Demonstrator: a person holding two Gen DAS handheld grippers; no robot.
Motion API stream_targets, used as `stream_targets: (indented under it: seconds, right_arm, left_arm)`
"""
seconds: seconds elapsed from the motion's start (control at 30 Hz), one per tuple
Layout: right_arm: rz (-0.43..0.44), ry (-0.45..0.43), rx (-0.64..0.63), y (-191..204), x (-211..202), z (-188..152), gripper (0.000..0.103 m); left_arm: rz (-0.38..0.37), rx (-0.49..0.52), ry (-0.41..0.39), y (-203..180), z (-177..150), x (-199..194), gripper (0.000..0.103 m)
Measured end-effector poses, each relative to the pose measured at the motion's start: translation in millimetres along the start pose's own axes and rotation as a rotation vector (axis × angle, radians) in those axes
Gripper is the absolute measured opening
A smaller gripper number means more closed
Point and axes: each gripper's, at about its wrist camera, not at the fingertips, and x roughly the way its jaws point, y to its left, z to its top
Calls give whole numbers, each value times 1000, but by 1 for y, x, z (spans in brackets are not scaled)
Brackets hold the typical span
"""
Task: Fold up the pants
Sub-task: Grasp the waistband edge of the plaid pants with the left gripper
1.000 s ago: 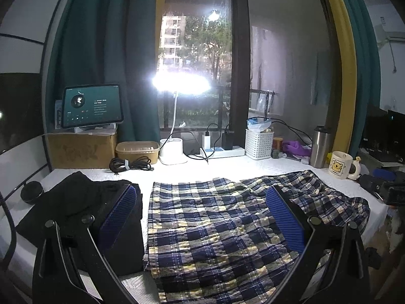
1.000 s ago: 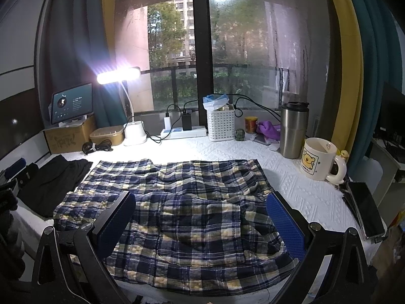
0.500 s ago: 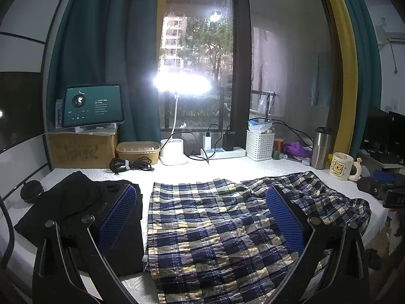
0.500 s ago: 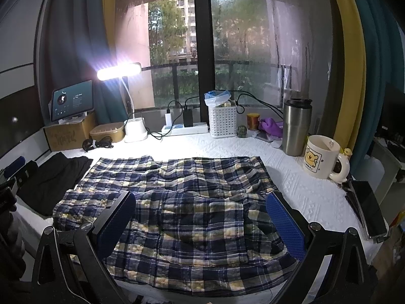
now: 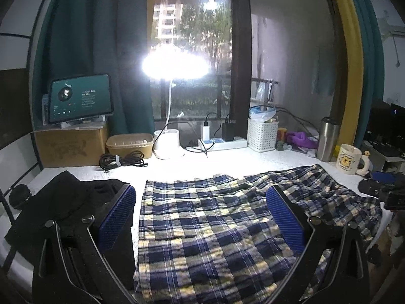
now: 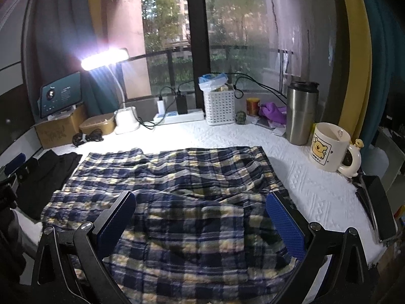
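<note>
Blue, white and yellow plaid pants lie spread across the white quilted table, rumpled toward the right end. In the right wrist view the same plaid pants fill the near half of the table. My left gripper hovers open above the pants' left part, its blue pads wide apart and empty. My right gripper hangs open over the pants' right part, nothing between its fingers. Neither gripper touches the cloth.
A black garment lies left of the pants. Along the back stand a lit desk lamp, cardboard box with tablet, coiled cable, power strip, white basket, steel tumbler and bear mug.
Both views have shifted slightly, the right one drawing a little nearer to the pants. The pants lie as before and both grippers stay open.
</note>
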Motion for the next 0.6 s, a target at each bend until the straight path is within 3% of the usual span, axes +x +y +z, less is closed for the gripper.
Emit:
stream_targets:
  seconds: [0.1,0.2,0.43,0.6]
  right_arm:
    - [-13,24,19,-12,14,8,103]
    - [-30,55,37,-26,34,20,103]
    - [-33,88,52,-57,74,52,103]
    - [-13,143,-5,-72,110,72,103]
  left_arm:
    - [-25,9,66,5,6,25,101]
    - [18,34,110,11,8,51,101]
    - [48,-33,207,47,22,104,101]
    - [47,-56,285,63,19,143,101]
